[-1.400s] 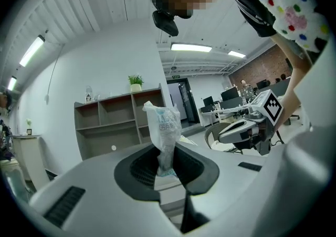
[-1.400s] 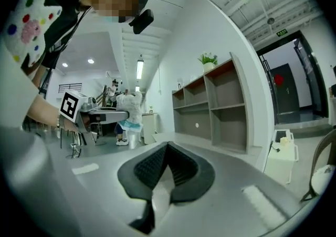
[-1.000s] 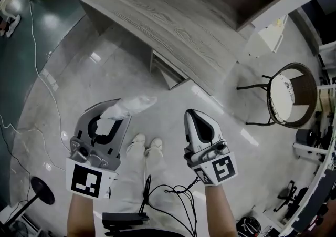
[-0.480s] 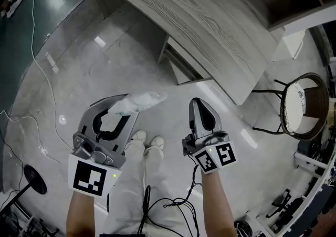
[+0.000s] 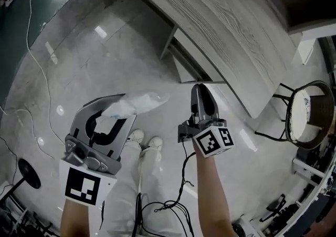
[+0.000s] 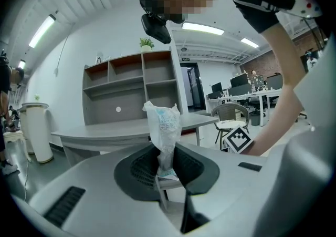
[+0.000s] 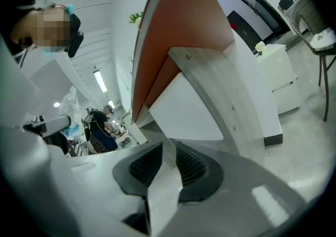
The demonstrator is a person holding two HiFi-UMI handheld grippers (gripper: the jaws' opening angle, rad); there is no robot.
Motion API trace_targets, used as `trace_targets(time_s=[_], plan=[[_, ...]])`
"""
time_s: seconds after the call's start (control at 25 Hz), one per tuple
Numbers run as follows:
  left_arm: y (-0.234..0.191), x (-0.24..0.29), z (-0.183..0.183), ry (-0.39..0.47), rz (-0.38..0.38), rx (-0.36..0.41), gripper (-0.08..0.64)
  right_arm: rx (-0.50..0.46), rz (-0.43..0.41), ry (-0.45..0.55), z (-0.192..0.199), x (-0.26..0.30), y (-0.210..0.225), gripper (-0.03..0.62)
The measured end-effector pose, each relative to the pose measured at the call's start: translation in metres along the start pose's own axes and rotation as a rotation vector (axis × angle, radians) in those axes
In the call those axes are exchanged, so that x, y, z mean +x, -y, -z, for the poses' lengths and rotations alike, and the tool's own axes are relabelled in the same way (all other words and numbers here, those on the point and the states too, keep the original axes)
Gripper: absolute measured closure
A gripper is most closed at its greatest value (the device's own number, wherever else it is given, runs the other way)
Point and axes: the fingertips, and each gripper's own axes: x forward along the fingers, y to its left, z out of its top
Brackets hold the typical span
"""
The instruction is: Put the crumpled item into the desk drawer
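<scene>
The crumpled item (image 5: 135, 104) is a white plastic wrapper. My left gripper (image 5: 118, 110) is shut on its lower end, and the rest sticks out past the fingertips. In the left gripper view the wrapper (image 6: 164, 125) stands upright between the pads of that gripper (image 6: 165, 163). My right gripper (image 5: 202, 92) points at the drawer (image 5: 185, 68) under the grey desk's (image 5: 226, 15) edge. Its jaws have just been opening and nothing is between them; the right gripper view shows that gripper's (image 7: 165, 165) pads apart.
A round wicker chair (image 5: 307, 112) stands at the right. White cables (image 5: 42, 73) trail over the glossy floor at the left, near a black stand base (image 5: 29, 173). The person's white shoes (image 5: 145, 141) show between the grippers. A shelf unit (image 6: 126, 89) rises behind the desk.
Both grippers have come closer to the desk front. The right gripper has rolled, and its tip now lies by the drawer. The wrapper stays in the left jaws.
</scene>
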Motion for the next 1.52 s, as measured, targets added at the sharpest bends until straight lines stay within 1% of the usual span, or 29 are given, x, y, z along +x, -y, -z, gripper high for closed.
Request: trace_targets(time_s=[0.16, 0.28, 0.4, 0.56, 0.68, 0.96, 1.0, 1.08, 1.12, 1.24, 1.36, 1.52], plan=[[0.000, 0.002, 0.002, 0.006, 0.002, 0.000, 0.497, 0.046, 0.013, -0.001, 0.014, 0.018, 0.022, 0.455], [-0.002, 0.007, 0.003, 0.015, 0.002, 0.013, 0.497, 0.078, 0.023, 0.021, 0.016, 0.029, 0.037, 0.430], [-0.006, 0.011, 0.008, 0.018, -0.005, 0.011, 0.497, 0.099, 0.027, 0.051, 0.017, 0.038, 0.047, 0.419], [-0.006, 0.017, 0.018, 0.005, -0.005, -0.007, 0.497, 0.117, 0.022, 0.087, 0.012, 0.048, 0.058, 0.419], [-0.003, 0.023, 0.022, -0.006, 0.008, -0.004, 0.498, 0.123, -0.005, 0.099, 0.010, 0.056, 0.057, 0.419], [-0.004, 0.033, 0.024, -0.018, 0.033, 0.003, 0.497, 0.205, -0.030, 0.187, -0.003, 0.064, 0.049, 0.422], [-0.005, 0.033, 0.024, -0.018, 0.034, 0.003, 0.497, 0.215, -0.030, 0.194, -0.004, 0.063, 0.049, 0.428], [-0.006, 0.032, 0.023, -0.019, 0.033, 0.003, 0.497, 0.232, -0.028, 0.206, -0.004, 0.062, 0.050, 0.462], [-0.006, 0.032, 0.023, -0.019, 0.032, 0.002, 0.497, 0.238, -0.029, 0.212, -0.004, 0.061, 0.051, 0.458], [-0.006, 0.031, 0.022, -0.018, 0.027, -0.002, 0.497, 0.225, -0.048, 0.217, -0.005, 0.058, 0.051, 0.473], [-0.007, 0.032, 0.020, -0.020, 0.023, -0.003, 0.497, 0.193, -0.061, 0.200, -0.004, 0.057, 0.052, 0.497], [-0.007, 0.031, 0.017, -0.019, 0.029, 0.003, 0.497, 0.164, -0.078, 0.187, -0.003, 0.055, 0.050, 0.514]])
